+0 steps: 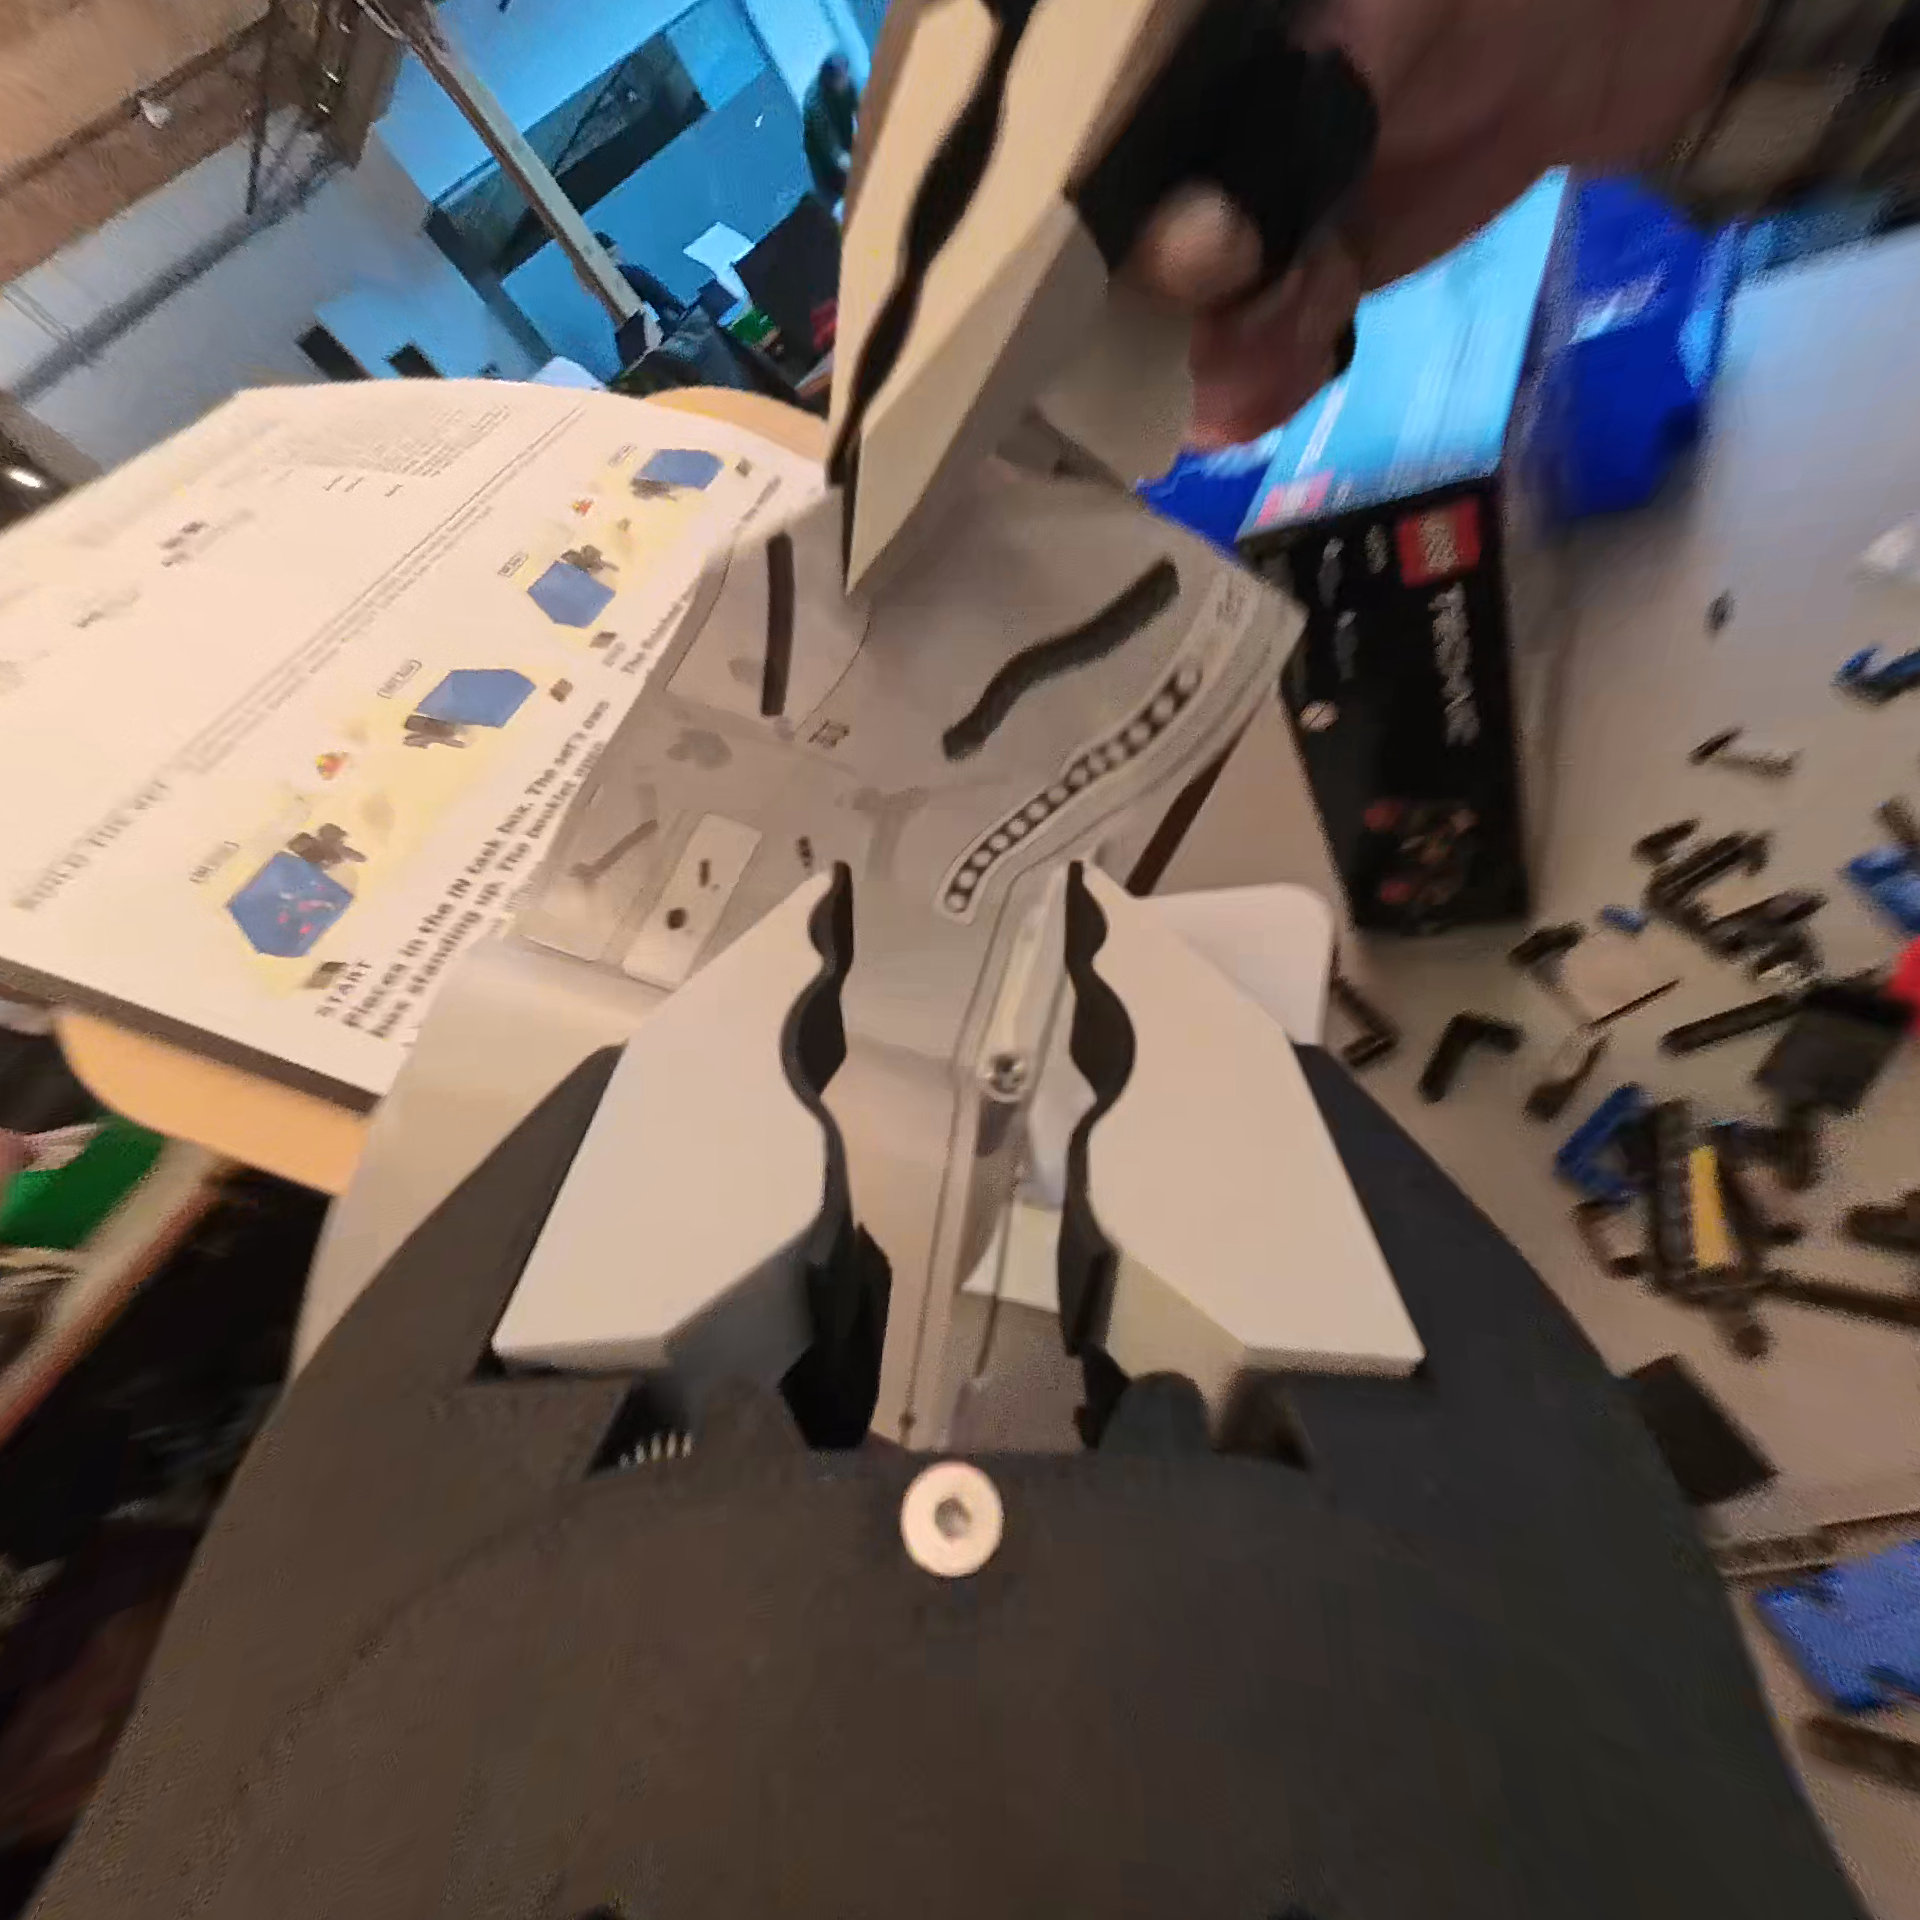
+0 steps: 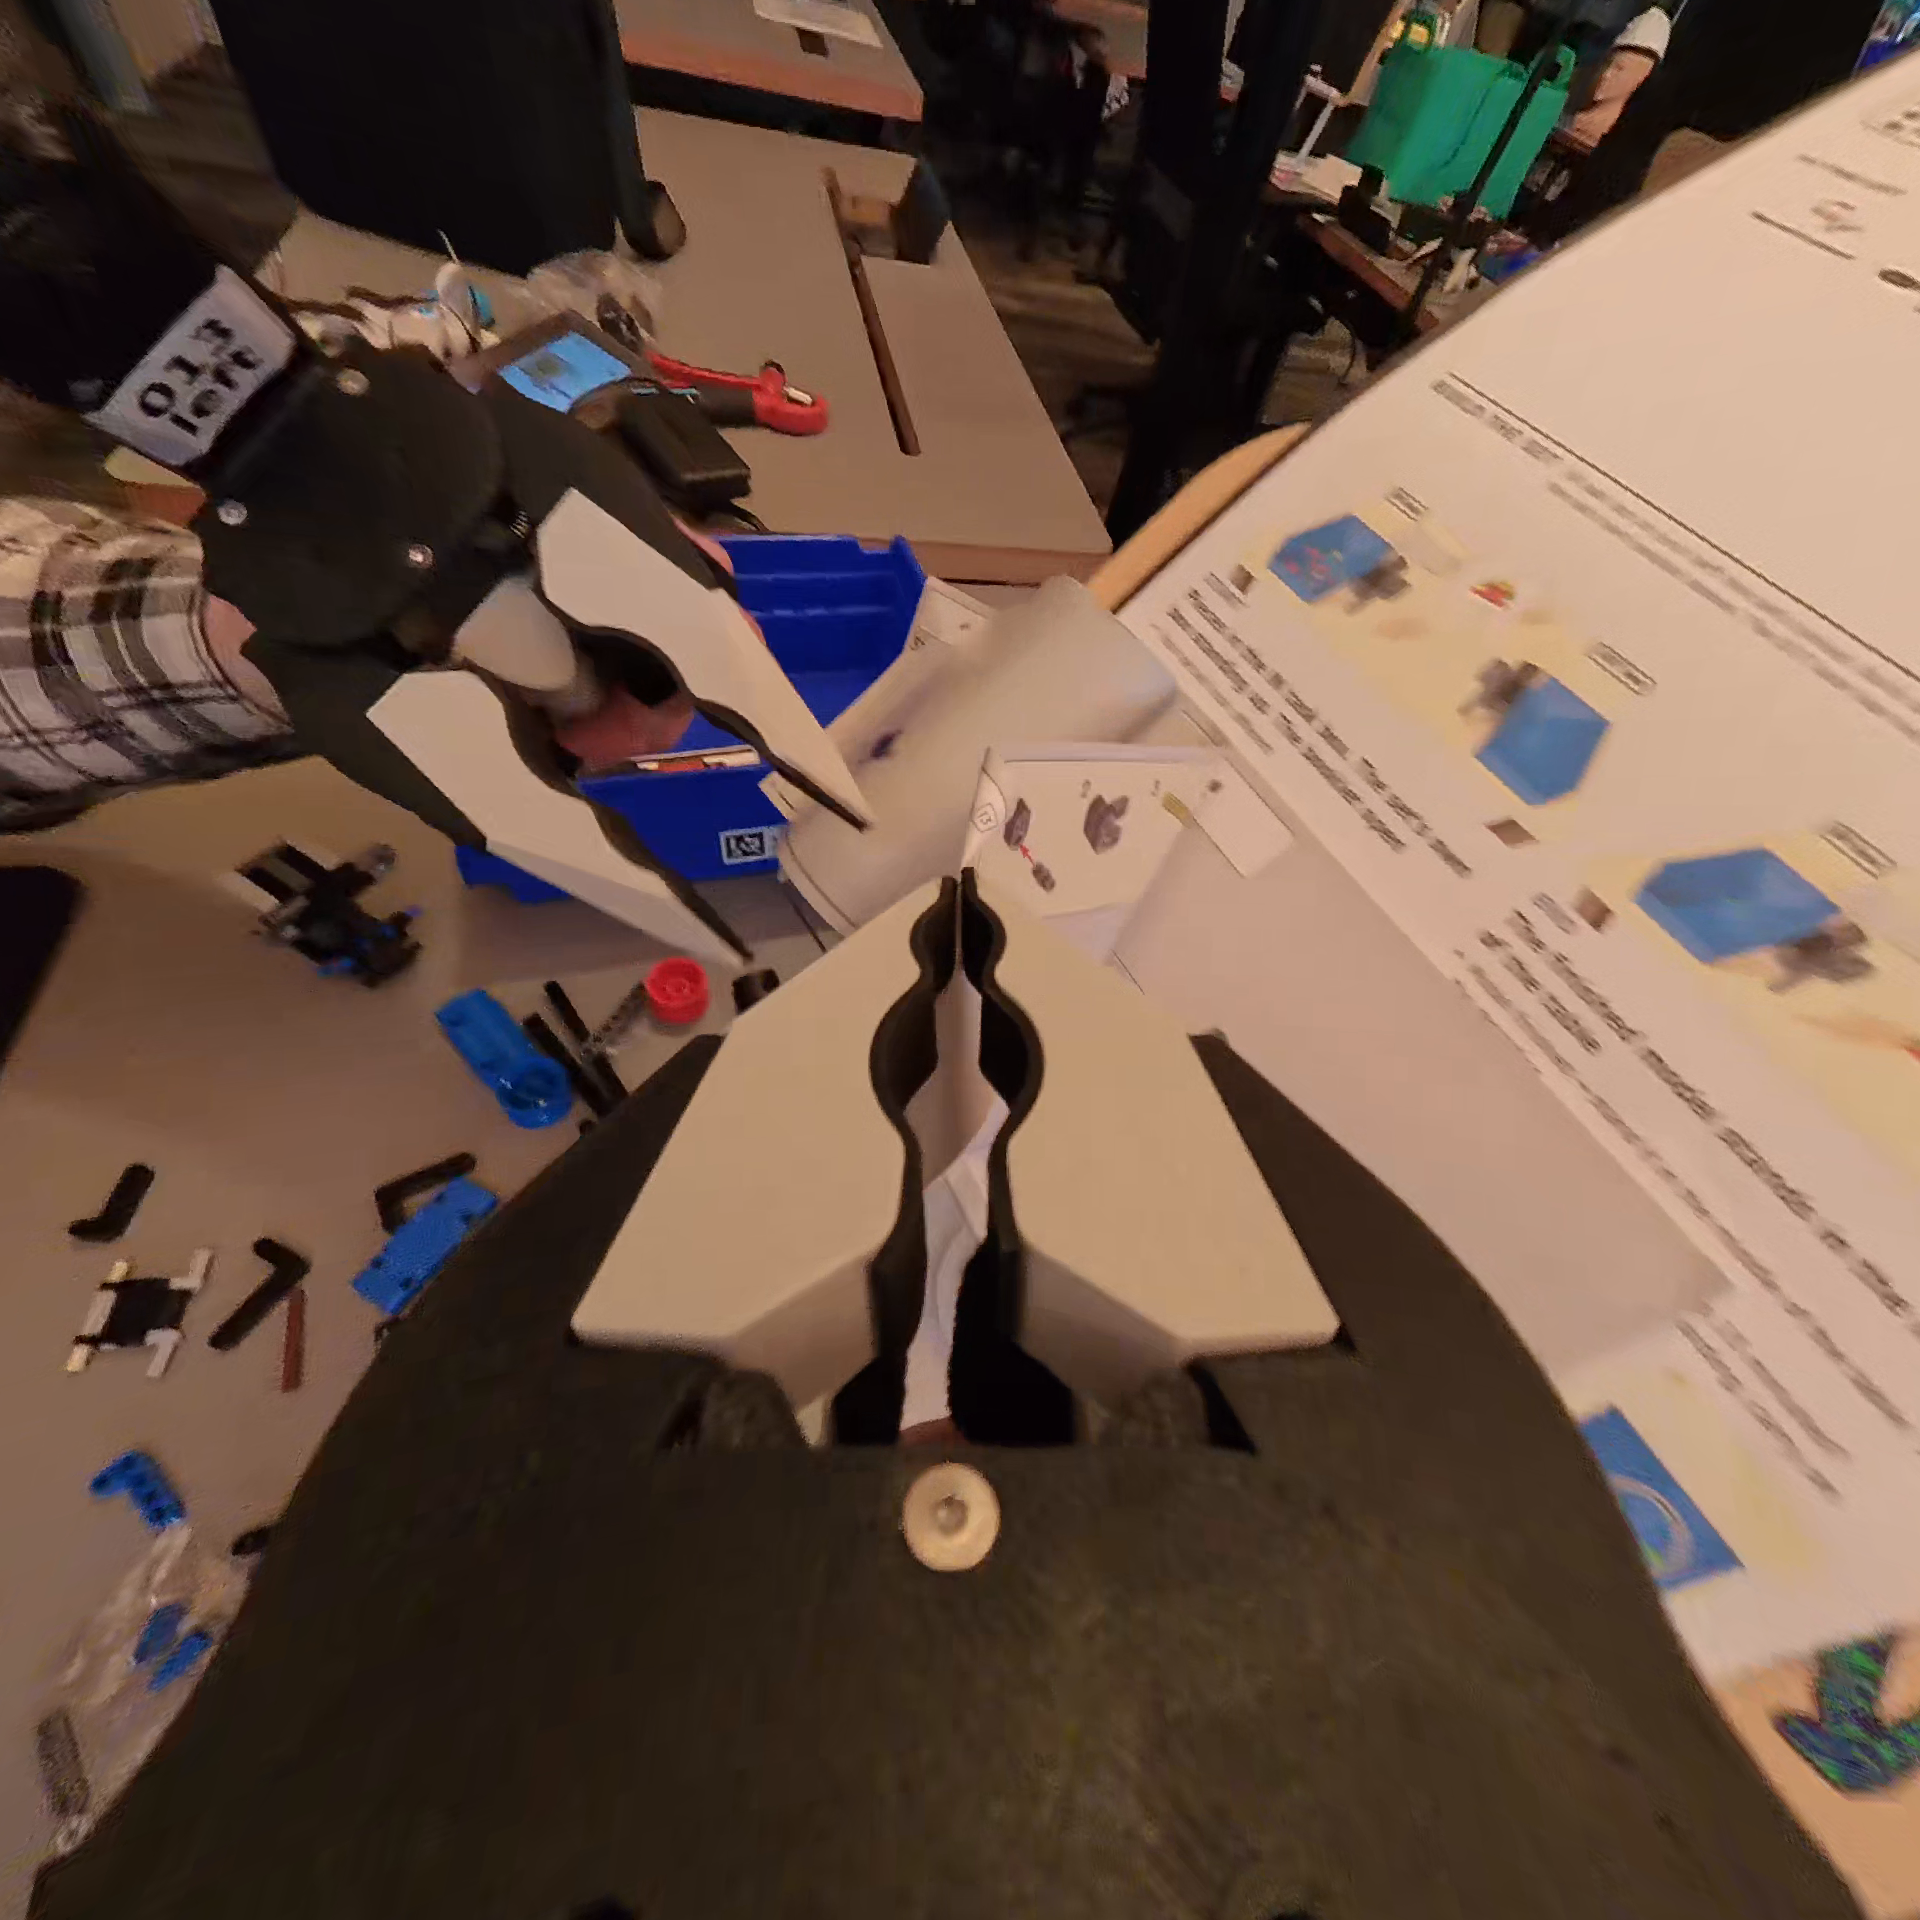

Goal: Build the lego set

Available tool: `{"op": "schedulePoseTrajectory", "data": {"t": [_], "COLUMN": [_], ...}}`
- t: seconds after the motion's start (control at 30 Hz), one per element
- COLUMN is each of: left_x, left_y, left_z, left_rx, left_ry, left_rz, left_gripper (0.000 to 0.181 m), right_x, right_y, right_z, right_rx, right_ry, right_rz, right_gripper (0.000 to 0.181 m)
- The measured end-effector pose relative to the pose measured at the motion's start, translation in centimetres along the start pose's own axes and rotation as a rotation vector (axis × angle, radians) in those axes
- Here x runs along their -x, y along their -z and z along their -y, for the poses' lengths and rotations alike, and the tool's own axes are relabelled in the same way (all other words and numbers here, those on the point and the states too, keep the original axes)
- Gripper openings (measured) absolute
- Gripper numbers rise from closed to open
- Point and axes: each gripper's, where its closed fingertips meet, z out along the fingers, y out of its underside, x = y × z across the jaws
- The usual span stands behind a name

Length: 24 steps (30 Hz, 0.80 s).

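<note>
Our left tongs (image 1: pixel 956 883) stand apart, empty, with the open instruction booklet (image 1: pixel 935 748) between and past the tips. Our right tongs (image 2: pixel 958 883) are pressed together on a white page of that booklet. The left view alone shows the black lego box (image 1: pixel 1392 707) and a scatter of black and blue pieces (image 1: pixel 1704 1174) on the tabletop (image 1: pixel 1475 1174). Only the right view shows the blue bin (image 2: pixel 821 623), a small half-built black and blue assembly (image 2: pixel 332 914) and a red wheel (image 2: pixel 677 989). A big printed sheet (image 1: pixel 312 644) shows in both.
</note>
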Motion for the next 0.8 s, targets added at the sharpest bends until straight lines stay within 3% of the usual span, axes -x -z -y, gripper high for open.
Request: {"op": "schedulePoseTrajectory", "data": {"t": [0.1,0.33,0.53,0.8], "left_x": [-0.9,-1.8,-1.2,0.2], "left_y": [0.6,2.8,5.2,6.2], "left_z": [0.6,1.1,-0.3,-2.3], "left_rx": [-0.056,-0.171,-0.269,-0.299], "left_ry": [0.148,0.382,0.546,0.610], "left_rz": [-0.076,-0.186,-0.260,-0.230], "left_gripper": [0.049,0.069,0.065,0.006], "right_x": [1.9,5.6,6.2,6.3], "right_y": [-1.6,-6.2,-9.0,-9.7], "right_z": [1.6,3.8,3.7,2.6], "right_rx": [-0.060,-0.136,-0.157,-0.133], "right_ry": [-0.034,-0.104,-0.150,-0.126], "right_rz": [0.045,0.149,0.179,0.164], "right_gripper": [0.002,0.033,0.035,0.039]}}
